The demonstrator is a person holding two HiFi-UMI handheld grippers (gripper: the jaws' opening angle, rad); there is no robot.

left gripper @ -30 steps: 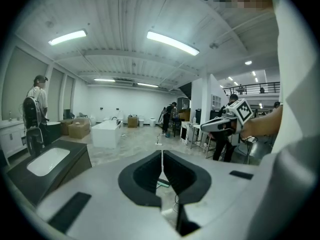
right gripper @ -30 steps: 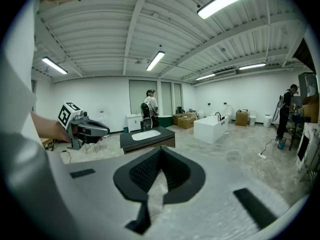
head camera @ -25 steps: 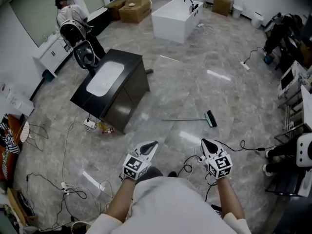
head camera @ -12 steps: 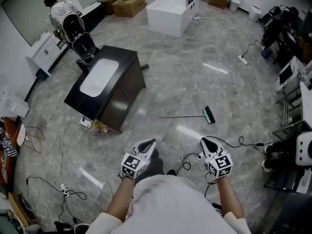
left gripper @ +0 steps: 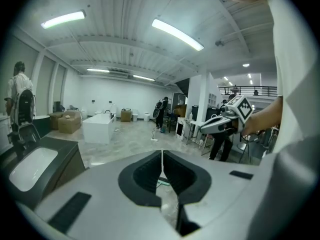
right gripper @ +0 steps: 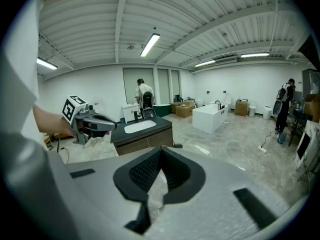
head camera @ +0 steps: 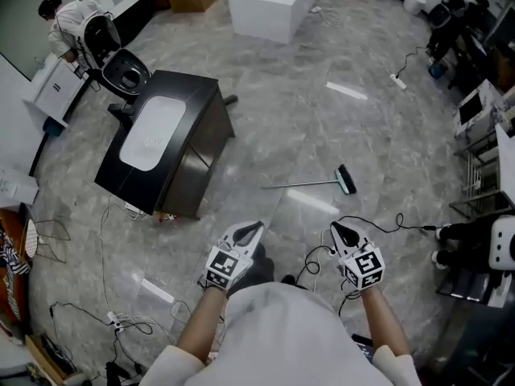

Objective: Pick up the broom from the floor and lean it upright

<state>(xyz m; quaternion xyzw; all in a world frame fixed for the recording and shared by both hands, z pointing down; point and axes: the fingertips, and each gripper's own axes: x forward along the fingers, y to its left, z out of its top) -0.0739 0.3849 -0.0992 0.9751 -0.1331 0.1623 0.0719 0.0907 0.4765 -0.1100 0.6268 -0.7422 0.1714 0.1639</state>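
Observation:
The broom (head camera: 310, 184) lies flat on the grey marble floor ahead of me, its thin pale handle running left and its dark green head (head camera: 347, 180) at the right end. A sliver of that head (left gripper: 161, 184) shows through the left gripper's jaws. My left gripper (head camera: 251, 231) is held low at the left, well short of the broom, its jaws shut and empty. My right gripper (head camera: 340, 232) hovers at the right, also short of the broom, with its jaws shut and nothing in them.
A black vanity cabinet (head camera: 195, 147) with a white basin stands at the left. A white bathtub (head camera: 269, 5) sits far ahead. Cables (head camera: 386, 225) trail over the floor near my right gripper. A person (head camera: 66, 24) stands at the far left; racks line the right side.
I have moved forward with both grippers: the broom and the cabinet sit lower and closer in the head view. Both grippers stay shut and empty.

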